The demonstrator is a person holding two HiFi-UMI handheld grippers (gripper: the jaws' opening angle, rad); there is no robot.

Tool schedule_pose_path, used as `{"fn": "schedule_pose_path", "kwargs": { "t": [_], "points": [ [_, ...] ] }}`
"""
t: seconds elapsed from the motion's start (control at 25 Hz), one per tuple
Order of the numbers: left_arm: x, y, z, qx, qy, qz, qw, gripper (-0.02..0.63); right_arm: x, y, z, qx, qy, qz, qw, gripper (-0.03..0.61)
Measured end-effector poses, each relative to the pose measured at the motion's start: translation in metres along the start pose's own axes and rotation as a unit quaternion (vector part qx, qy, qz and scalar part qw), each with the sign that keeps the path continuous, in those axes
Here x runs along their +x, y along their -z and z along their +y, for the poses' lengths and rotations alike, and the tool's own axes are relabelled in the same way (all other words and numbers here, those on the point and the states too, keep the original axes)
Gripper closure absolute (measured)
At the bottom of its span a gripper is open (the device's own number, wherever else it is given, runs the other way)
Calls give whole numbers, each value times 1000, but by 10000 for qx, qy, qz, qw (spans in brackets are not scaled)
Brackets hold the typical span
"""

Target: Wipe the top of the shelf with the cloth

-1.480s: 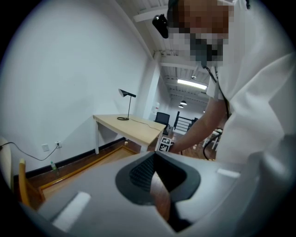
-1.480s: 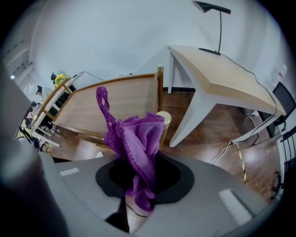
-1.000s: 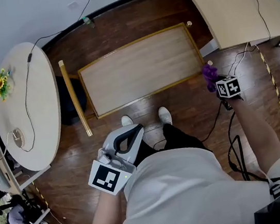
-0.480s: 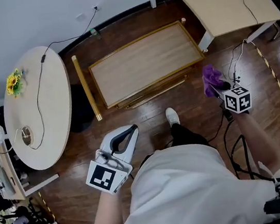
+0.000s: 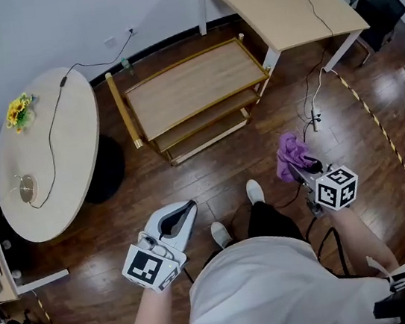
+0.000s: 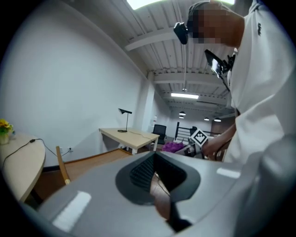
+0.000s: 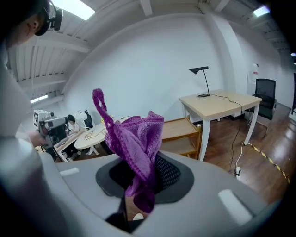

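Right gripper [image 5: 303, 170]: jaws closed on the purple cloth [image 5: 290, 153]. In the right gripper view the cloth [image 7: 137, 139] is pinched at its lower part between the jaws of the right gripper [image 7: 138, 187], and the rest stands up in a bunch with one loop rising above it.

Left gripper [image 5: 182, 212]: jaws drawn together with nothing between them. It is held low at the person's left side, over the floor [image 5: 211, 171].

Change noted: one second ago the cloth was just beside the right end of the shelf and the person's feet stood close against its front edge. Now the shelf [image 5: 190, 86] lies well apart from both grippers, and its lower tiers have come into sight. The cloth is over bare floor, touching no part of the shelf.

Surroundings: a round surface [image 5: 46, 173] carrying yellow flowers [image 5: 17, 109] stands left of the shelf. A rectangular surface [image 5: 293, 8] stands to its right.
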State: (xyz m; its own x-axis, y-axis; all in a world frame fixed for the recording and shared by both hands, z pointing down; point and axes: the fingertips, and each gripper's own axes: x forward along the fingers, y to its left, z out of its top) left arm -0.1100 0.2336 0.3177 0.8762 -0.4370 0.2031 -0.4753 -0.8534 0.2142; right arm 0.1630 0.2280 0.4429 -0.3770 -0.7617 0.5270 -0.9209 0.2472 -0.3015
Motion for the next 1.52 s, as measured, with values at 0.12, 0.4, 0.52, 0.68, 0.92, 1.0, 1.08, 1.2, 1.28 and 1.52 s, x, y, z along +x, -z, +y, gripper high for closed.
{"fn": "schedule_pose_path", "kwargs": {
  "t": [0.12,0.4,0.52,0.68,0.92,1.0,1.08,1.2,1.28,1.52],
  "points": [
    [-13,14,-25,23,-18,57,10000,595,-31,-3,13,-142,-70,-174,9997,480],
    [-23,46,-110,205,396,506,9977,595,-99,-10,19,-444,-190,-629,9969,480],
    [-7,61,-163,344,627,732,9947,595,-135,2,7,-467,-302,-674,9962,480],
    [11,56,-220,91,313,331,9989,595,-188,27,-11,-486,-472,-653,9956,480],
    [35,52,-285,116,-270,89,9995,595,-240,45,-25,-526,-859,-793,9917,480],
    [35,60,-302,235,-271,246,9991,595,-253,51,-22,-487,-980,-844,9904,480],
    [32,62,-315,254,-271,307,9988,595,-268,60,-18,-486,-1048,-881,9894,480],
    [34,58,-322,161,-289,192,9993,595,-287,66,-17,-508,-1063,-963,9884,480],
    [36,54,-329,175,-234,151,9995,595,-299,67,-16,-545,-1072,-1026,9874,480],
    [40,50,-344,313,-143,127,9993,595,-323,63,-16,-743,-1008,-1216,9846,480]
  ]
}}
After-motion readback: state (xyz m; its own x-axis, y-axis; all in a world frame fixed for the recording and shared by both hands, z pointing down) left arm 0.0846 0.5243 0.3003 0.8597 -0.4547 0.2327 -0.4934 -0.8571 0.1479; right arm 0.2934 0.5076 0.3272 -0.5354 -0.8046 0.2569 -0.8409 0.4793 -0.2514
